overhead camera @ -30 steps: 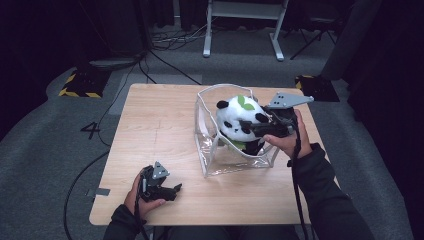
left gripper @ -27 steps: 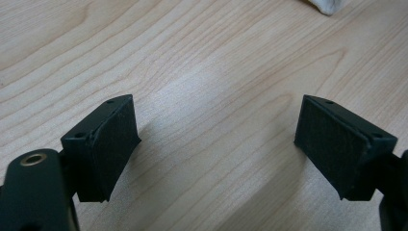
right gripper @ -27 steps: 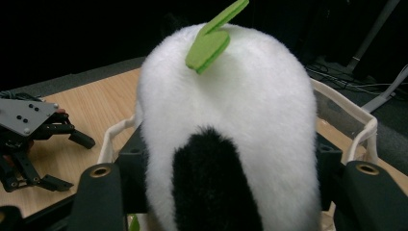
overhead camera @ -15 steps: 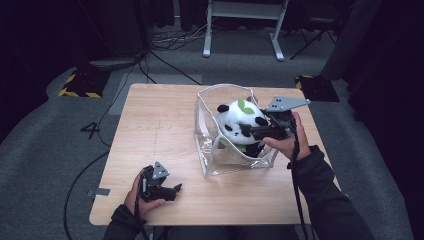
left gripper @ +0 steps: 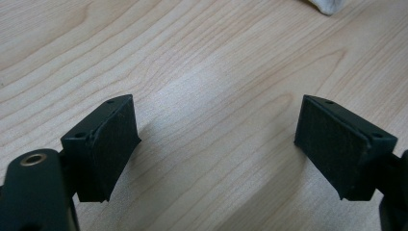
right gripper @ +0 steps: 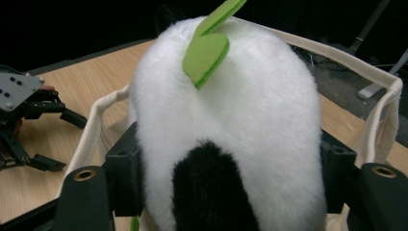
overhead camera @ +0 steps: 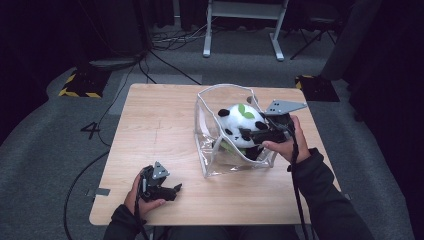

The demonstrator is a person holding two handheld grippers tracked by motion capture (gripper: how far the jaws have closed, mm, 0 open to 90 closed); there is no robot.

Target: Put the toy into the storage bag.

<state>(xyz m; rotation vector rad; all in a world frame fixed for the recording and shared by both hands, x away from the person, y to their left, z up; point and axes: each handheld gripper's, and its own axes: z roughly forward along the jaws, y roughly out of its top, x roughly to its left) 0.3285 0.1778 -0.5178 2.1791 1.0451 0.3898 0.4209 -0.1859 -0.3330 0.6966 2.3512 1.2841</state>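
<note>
Right claw [overhead camera: 252, 134] sat at centre-right of the high view, jaws closed on the head of the panda plush [overhead camera: 241, 125]. In the right gripper view I saw the two black jaws pressed into the white fur on either side, with the plush's green felt leaf [right gripper: 208, 50] sticking up at top centre. Grip looked firm, fur bulging between the jaws.

The panda plush was partly inside the clear bag [overhead camera: 210, 150], which stood open on the counter [overhead camera: 160, 115] right of centre. Its body was below the bag's cream-trimmed rim [right gripper: 91, 130]; head and leaf were level with the opening or just above it. I could not tell whether its underside touched the bag's floor.

Left claw [overhead camera: 172, 190] rested low on the counter at lower left of the high view, well apart from the bag. In the left gripper view its jaws stood wide apart with bare wood grain between them, holding nothing. One pad [left gripper: 113, 144] showed at lower left of that view.

My reading of progress: the work in hand was moving the plush with respect to the bag, and from these frames alone I could not settle whether it was going in or coming out. If going in, most was done: lower fully, release, withdraw the right claw. If coming out, the grasp was made and the lift clear of the rim was left. The left claw had no part yet; it might be needed to steady the soft bag wall.
</note>
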